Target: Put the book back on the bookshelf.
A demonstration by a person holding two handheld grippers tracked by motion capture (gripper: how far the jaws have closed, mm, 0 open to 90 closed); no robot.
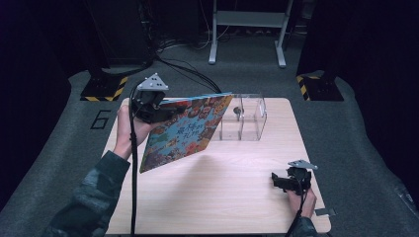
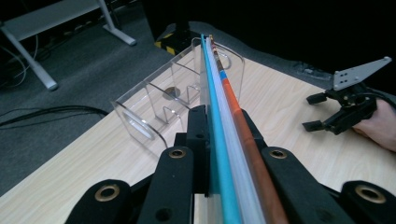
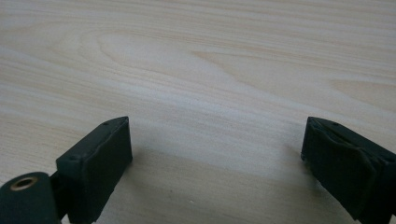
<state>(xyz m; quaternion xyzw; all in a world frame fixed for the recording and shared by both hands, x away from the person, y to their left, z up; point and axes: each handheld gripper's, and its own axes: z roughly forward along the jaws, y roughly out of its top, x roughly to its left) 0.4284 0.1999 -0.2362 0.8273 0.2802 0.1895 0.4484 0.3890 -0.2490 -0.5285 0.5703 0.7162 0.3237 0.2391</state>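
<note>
L tool (image 1: pixel 157 114) grips book (image 1: pixel 185 131) edge; R tool (image 1: pixel 281 180) jaws apart.

We see a pale matt wood-grain table (image 1: pixel 237 187), a clear glossy plastic box (image 1: pixel 244 118), a book (image 1: pixel 185 131) with a glossy printed cover.

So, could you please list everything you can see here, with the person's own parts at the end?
Colourful illustrated picture book: one, multicoloured cover, held up off the table at the left, clamped in the left gripper.
Clear acrylic divided box: one, transparent, far middle of the table, a small dark round item inside.
Light wooden table: one, pale wood.
Grey metal frame legs: one stand, grey, on the floor beyond the table.
Black cables: several, on the grey floor.
Left gripper: one, black, shut on the book.
Right gripper: one, black, open, low over the table's near right.
</note>
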